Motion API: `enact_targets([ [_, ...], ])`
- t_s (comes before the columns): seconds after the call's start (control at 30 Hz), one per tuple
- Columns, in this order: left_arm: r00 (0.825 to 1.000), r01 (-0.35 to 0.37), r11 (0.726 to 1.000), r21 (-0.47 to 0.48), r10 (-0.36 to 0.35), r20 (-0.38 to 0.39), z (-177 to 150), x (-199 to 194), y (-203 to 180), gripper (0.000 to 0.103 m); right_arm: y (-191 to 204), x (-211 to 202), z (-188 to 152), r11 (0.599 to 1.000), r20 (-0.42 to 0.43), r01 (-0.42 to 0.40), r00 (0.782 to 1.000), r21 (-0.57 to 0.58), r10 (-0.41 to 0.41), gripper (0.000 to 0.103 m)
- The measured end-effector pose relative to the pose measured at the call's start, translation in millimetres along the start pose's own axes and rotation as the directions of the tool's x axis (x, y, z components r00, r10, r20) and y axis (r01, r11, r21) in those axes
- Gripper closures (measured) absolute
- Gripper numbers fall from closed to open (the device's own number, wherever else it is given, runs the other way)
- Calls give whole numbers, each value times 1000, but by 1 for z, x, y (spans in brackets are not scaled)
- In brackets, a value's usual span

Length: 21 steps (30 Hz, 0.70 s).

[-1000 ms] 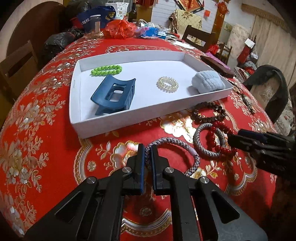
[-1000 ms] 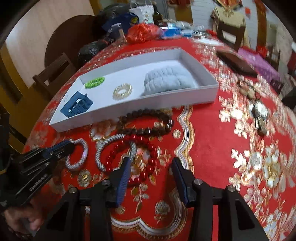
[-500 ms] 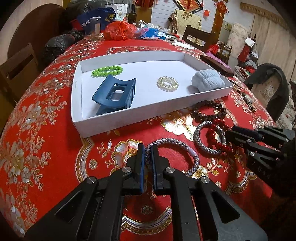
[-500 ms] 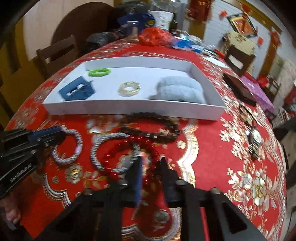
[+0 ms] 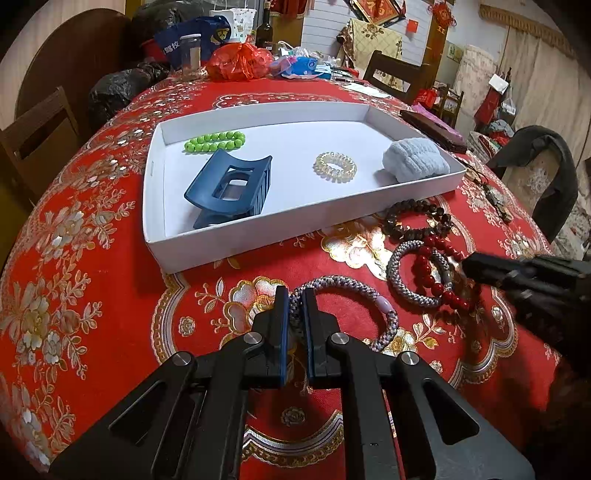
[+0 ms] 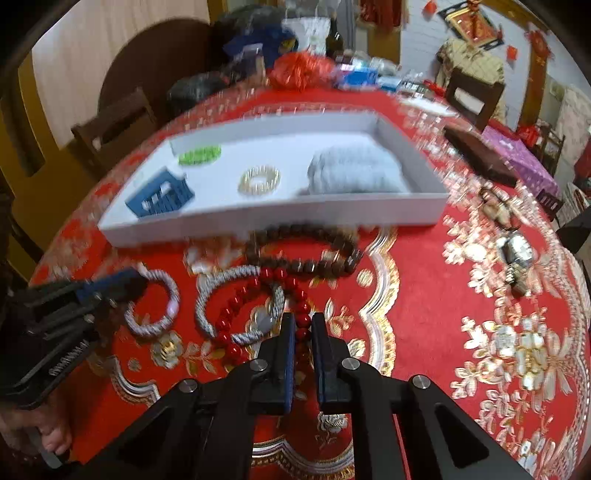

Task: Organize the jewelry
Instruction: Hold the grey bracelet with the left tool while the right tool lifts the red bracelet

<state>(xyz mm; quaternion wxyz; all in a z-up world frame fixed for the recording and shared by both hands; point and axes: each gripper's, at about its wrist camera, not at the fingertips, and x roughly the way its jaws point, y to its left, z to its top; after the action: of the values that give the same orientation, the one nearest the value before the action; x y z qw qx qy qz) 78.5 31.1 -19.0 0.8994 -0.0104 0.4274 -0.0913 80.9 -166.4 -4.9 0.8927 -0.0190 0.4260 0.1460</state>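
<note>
My left gripper [image 5: 294,295] is shut on a grey-purple braided bracelet [image 5: 364,295] lying on the red tablecloth. My right gripper [image 6: 303,325] is shut on a red bead bracelet [image 6: 236,317], which overlaps a second grey braided bracelet [image 6: 216,286]. A dark brown bead bracelet [image 6: 306,251] lies just beyond, in front of the white tray [image 5: 295,225]. The tray holds a green bead bracelet [image 5: 214,142], a blue hair claw [image 5: 231,186], a clear coil hair tie [image 5: 334,166] and a pale blue scrunchie [image 5: 413,158].
A watch [image 6: 517,254] and a small pendant [image 6: 495,206] lie on the cloth to the right. A dark case [image 5: 432,125] sits beyond the tray. Bags, a jar and a bottle [image 5: 264,31] crowd the far table edge. Wooden chairs stand around.
My right gripper has closed from wide open onto the red bead bracelet. My left gripper stays shut on the braided bracelet, hardly moved.
</note>
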Motion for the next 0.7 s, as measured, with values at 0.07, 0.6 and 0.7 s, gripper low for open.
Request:
enact_targets([
  [0.07,1000,-1,1000,1,1,0,0,0,0,97,0,-13,2,1000,40,-11,999,6,11,95],
  [0.6,998,-70,996,61,69,5,0,1,-12,96,-22,-66,6,986,254,-80,966,148,40,95],
  [0.7,996,-84,994,72,84,7,0,2,-16,96,-26,-69,5,983,259,-78,965,167,33,95],
])
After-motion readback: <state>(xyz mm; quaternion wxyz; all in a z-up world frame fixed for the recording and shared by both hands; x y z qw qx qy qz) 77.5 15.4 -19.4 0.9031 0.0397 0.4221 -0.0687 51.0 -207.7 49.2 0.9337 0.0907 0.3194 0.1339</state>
